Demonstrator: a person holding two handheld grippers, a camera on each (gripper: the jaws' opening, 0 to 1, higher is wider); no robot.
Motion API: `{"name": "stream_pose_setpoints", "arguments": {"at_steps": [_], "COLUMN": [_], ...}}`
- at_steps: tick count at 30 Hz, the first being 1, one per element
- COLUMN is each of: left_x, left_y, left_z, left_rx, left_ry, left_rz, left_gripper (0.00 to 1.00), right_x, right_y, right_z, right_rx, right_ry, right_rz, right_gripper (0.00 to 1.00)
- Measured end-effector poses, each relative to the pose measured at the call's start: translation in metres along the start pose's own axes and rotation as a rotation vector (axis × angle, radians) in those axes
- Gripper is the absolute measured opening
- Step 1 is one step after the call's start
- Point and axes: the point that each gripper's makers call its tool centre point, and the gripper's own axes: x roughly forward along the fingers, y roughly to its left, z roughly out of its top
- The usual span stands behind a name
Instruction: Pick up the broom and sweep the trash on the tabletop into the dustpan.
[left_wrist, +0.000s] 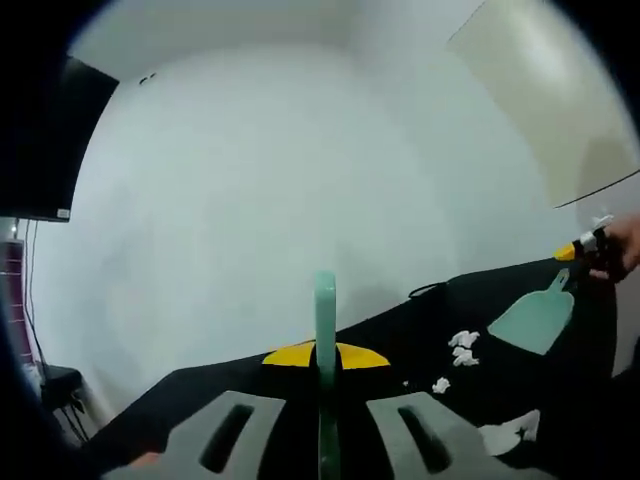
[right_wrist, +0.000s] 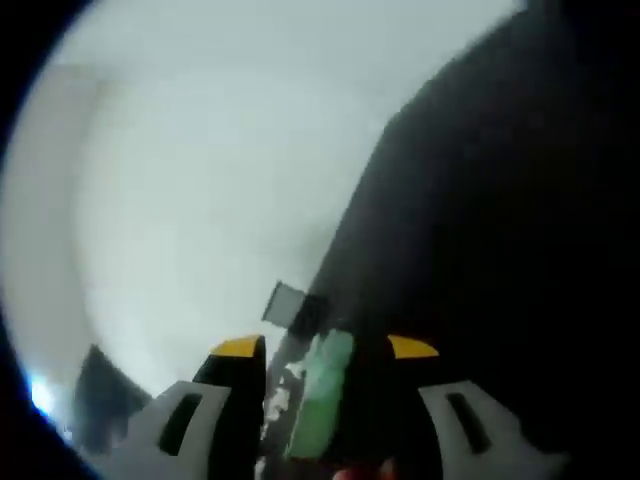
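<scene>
In the left gripper view, the left gripper (left_wrist: 325, 385) has its jaws closed on a thin green handle (left_wrist: 325, 320) that rises straight up between the yellow tips; by the task this is most likely the broom, though its bristle end is out of sight. Beyond it lies the black bench (left_wrist: 400, 340), tilted in this view. Further right on the bench sit several small white scraps of trash (left_wrist: 462, 348), well apart from the left gripper, and a larger white scrap (left_wrist: 508, 434) lies nearer the bottom edge. Just beside the small scraps rests the green dustpan (left_wrist: 533, 318), its handle reaching to the far right, where the right gripper (left_wrist: 585, 247) meets it in a person's hand (left_wrist: 625, 250). In the right gripper view, blurred, a green handle piece (right_wrist: 322, 395) lies between the jaws of that gripper (right_wrist: 325, 350), which appear clamped on it. The step in hand seems to be the end of the pick-up: both tools are held, sweeping not yet begun. The next move calls for bringing the broom's bristles down on the near side of the scraps and drawing them toward the dustpan's open mouth, with the pan's lip kept flat on the bench.
</scene>
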Motion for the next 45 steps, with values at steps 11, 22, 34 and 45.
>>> {"name": "stream_pose_setpoints", "arguments": {"at_steps": [11, 22, 34, 45], "left_x": [0.023, 0.045, 0.044, 0.06], "left_y": [0.003, -0.007, -0.036, -0.07], "left_z": [-0.007, -0.013, -0.009, 0.022], "left_rx": [-0.023, -0.016, -0.079, -0.188], "left_ry": [0.053, 0.09, 0.095, 0.004], "left_rz": [0.024, 0.028, 0.006, -0.002], "left_gripper": [0.04, 0.04, 0.05, 0.04], "right_x": [0.064, 0.088, 0.063, 0.065], "right_y": [0.039, 0.037, 0.018, 0.019], "right_z": [0.055, 0.041, 0.07, 0.072], "right_rx": [-0.313, -0.352, -0.223, -0.193], "right_ry": [-0.202, -0.09, -0.224, -0.224], "right_rz": [0.22, 0.282, 0.249, 0.274], "right_gripper": [0.36, 0.33, 0.31, 0.3]}}
